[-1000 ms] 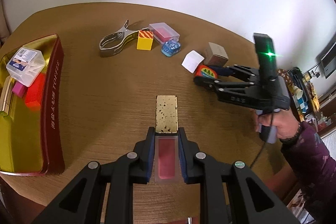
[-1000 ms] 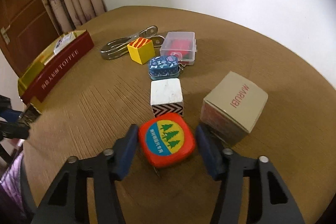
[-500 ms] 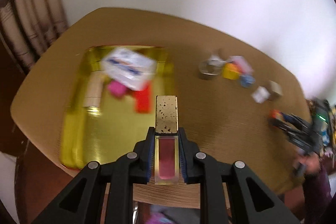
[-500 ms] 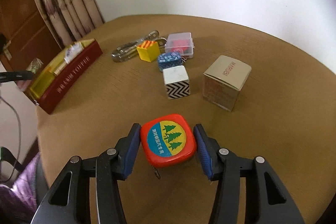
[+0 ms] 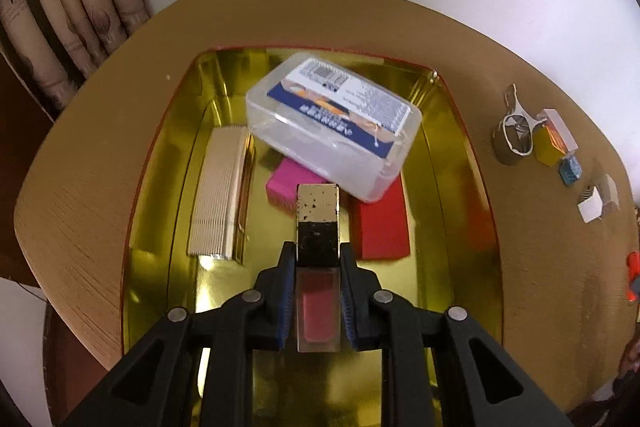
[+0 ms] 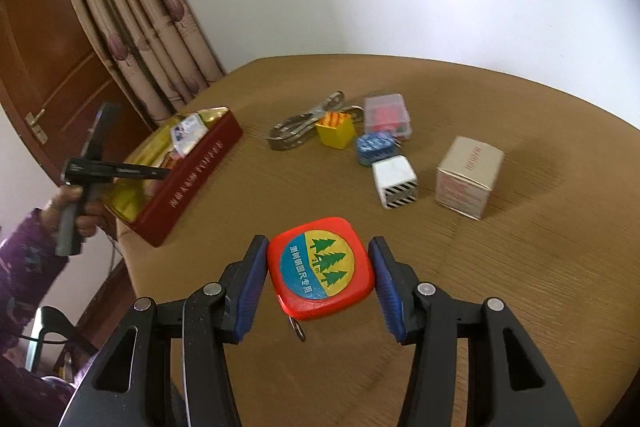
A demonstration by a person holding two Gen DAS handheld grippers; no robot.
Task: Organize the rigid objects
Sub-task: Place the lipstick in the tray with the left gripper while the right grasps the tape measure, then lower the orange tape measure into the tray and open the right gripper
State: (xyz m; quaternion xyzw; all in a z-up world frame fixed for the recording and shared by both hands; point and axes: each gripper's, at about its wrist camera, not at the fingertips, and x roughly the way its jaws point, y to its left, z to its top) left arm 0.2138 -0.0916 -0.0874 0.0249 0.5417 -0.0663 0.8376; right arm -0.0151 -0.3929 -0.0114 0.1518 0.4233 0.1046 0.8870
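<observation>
Both tongs loaded: lip-gloss tube over the gold tin, tape measure over the bench.

Left tongs (image 5: 318, 267) clamped tight on a lip-gloss tube (image 5: 318, 235), gold cap forward, held above the gold tin (image 5: 160, 227). In the tin, left to right: ribbed pale case (image 5: 218, 191), pink block (image 5: 286, 183), red block (image 5: 382, 223), with a clear plastic box (image 5: 334, 125) propped across the blocks. Right tongs (image 6: 318, 275) closed on the red tape measure (image 6: 320, 273), seemingly clear of the bench (image 6: 500, 287); height hard to judge. Beyond it: metal clip (image 6: 304, 125), yellow cube (image 6: 336, 129), blue tin (image 6: 376, 147), white cube (image 6: 394, 181), cardboard box (image 6: 470, 177).
</observation>
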